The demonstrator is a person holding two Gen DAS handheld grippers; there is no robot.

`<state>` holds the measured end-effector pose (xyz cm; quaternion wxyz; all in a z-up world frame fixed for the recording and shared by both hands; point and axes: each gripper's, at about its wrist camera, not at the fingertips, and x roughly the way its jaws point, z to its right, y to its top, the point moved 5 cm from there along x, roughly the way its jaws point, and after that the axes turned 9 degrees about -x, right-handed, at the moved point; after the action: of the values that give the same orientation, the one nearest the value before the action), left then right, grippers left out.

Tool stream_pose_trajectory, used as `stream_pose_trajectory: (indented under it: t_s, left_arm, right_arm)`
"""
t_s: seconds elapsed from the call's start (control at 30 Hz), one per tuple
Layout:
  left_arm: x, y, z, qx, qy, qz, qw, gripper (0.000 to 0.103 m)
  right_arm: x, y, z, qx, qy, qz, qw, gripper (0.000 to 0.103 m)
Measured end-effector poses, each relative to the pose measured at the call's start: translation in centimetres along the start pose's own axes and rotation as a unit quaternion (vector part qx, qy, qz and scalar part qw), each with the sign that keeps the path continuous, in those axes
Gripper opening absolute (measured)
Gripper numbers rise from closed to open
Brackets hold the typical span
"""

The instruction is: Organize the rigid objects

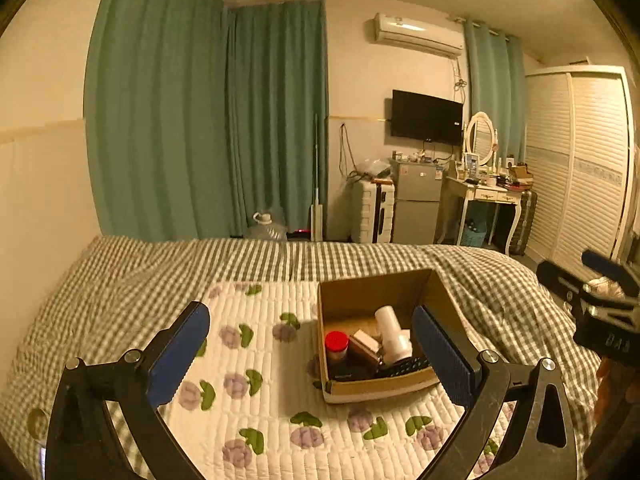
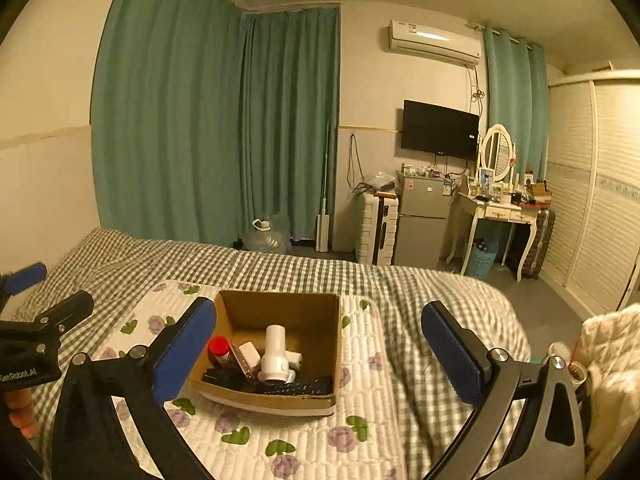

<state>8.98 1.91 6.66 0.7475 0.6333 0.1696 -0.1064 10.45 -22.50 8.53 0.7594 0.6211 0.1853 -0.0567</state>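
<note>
An open cardboard box (image 1: 438,292) (image 2: 328,356) sits on a white floral quilt (image 1: 256,360) (image 2: 360,432) on the bed. Inside lie a red-capped jar (image 1: 336,346) (image 2: 219,350), a white pipe fitting (image 1: 393,332) (image 2: 275,354), a small white box (image 1: 365,340) (image 2: 250,351) and a dark remote (image 1: 404,366) (image 2: 298,387). My left gripper (image 1: 316,340) is open and empty, above the quilt just before the box. My right gripper (image 2: 320,336) is open and empty, held over the box's near side. Each gripper shows at the edge of the other's view (image 1: 592,292) (image 2: 44,308).
The bed has a grey checked cover (image 1: 160,264) (image 2: 440,300). Beyond it stand green curtains (image 1: 208,120), a water jug (image 2: 266,236), a white suitcase (image 2: 376,228), a small fridge (image 2: 424,220), a vanity table (image 2: 500,212) and a wardrobe (image 2: 592,184). A cream blanket (image 2: 608,360) lies at right.
</note>
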Motion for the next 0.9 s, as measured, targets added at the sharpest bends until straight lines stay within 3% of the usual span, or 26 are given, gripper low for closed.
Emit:
stream_pose_trajectory:
  t_s: [0.1, 0.27, 0.9]
  left_arm:
    - [0.6, -1.3, -0.7, 0.000, 0.010, 0.008, 0.9999, 0.103]
    - [1.9, -3.4, -1.3, -0.001, 0.013, -0.012, 0.9998, 0.103]
    - [2.4, -5.1, 0.2, 0.015, -0.004, -0.041, 0.9991, 0.103]
  right_arm:
    - [1.0, -2.0, -0.8, -0.002, 0.003, -0.005, 1.000, 0.103]
    - [2.2, -4.3, -2.8, -0.033, 0.017, -0.015, 0.999, 0.103]
    - [3.4, -6.2, -1.9, 0.002, 0.020, -0.044, 0.999, 0.103]
